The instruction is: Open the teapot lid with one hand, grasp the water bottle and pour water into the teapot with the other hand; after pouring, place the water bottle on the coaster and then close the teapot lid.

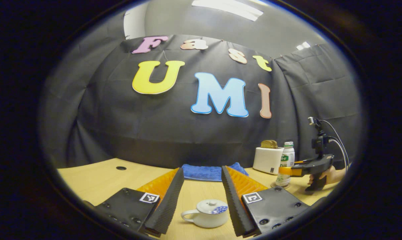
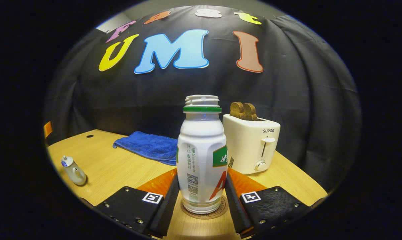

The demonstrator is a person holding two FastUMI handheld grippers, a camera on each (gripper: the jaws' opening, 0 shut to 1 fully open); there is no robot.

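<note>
A: Water bottle (image 2: 201,156) upright on the coaster (image 2: 220,209), your right hand-held gripper (image 2: 201,203) straddling it, fingers close beside, contact unclear.
B: Teapot (image 1: 207,213)?
A: On the worktop (image 1: 97,180), lid (image 1: 212,205) on, between your left hand-held gripper (image 1: 201,196) fingers, spread wide, holding nothing.
B: Behind?
A: Toaster (image 2: 252,146) just beside bottle, blue towel (image 2: 147,145) farther back.
</note>
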